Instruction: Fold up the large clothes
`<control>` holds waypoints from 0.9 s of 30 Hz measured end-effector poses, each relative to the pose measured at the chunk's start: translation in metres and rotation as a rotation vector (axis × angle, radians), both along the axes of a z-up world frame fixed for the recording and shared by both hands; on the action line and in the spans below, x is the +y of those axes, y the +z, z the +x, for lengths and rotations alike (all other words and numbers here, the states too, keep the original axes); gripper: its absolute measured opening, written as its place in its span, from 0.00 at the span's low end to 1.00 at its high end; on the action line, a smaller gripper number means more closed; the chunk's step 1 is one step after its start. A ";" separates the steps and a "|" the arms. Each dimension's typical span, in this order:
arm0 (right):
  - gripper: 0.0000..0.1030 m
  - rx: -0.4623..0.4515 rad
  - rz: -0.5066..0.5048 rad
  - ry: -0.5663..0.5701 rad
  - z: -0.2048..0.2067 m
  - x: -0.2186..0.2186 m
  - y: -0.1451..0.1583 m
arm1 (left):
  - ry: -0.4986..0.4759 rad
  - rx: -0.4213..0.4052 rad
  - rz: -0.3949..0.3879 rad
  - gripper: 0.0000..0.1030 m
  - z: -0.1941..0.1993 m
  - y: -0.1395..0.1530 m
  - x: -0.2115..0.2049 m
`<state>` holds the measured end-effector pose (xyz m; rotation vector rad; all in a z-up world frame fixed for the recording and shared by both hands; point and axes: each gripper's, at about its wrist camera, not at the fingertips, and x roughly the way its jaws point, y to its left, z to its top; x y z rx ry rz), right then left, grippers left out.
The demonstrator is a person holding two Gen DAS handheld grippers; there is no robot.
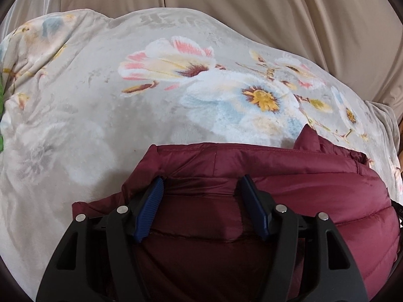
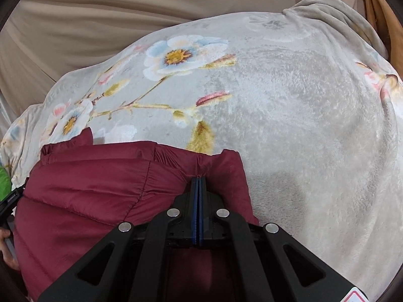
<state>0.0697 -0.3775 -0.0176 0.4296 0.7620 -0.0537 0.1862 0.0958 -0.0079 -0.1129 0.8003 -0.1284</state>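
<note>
My maroon puffer jacket [image 1: 277, 176] lies across the lower half of both views on the floral fleece blanket [image 1: 100, 100], its long axis running left to right. My right tongs [image 2: 198, 180] are clamped on its top hem near the jacket's right end. My left tongs [image 1: 201, 188] stand spread over the left end, pads touching fabric but pinching nothing.

soft, even indoor light is filling both views, with no glare. the maroon jacket [image 1: 289, 176] is throwing a faint shadow on the floral blanket [image 1: 88, 100]. fisheye distortion is bending the edges, dark vignettes are closing the corners, and focus is staying sharp.
</note>
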 end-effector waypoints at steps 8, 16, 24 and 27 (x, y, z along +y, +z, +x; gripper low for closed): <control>0.09 -0.135 -0.100 0.098 -0.058 0.071 0.078 | -0.010 -0.114 0.014 0.74 -0.063 0.063 0.001; 0.07 -0.021 -0.116 0.131 -0.090 0.114 0.043 | 0.033 0.017 0.111 0.75 -0.095 0.023 0.021; 0.00 -0.011 -0.066 0.150 -0.093 0.114 0.013 | 0.076 0.046 0.029 0.80 -0.098 -0.009 0.045; 0.07 -0.010 -0.013 0.132 -0.095 0.112 0.029 | 0.077 0.044 0.032 0.80 -0.098 -0.010 0.045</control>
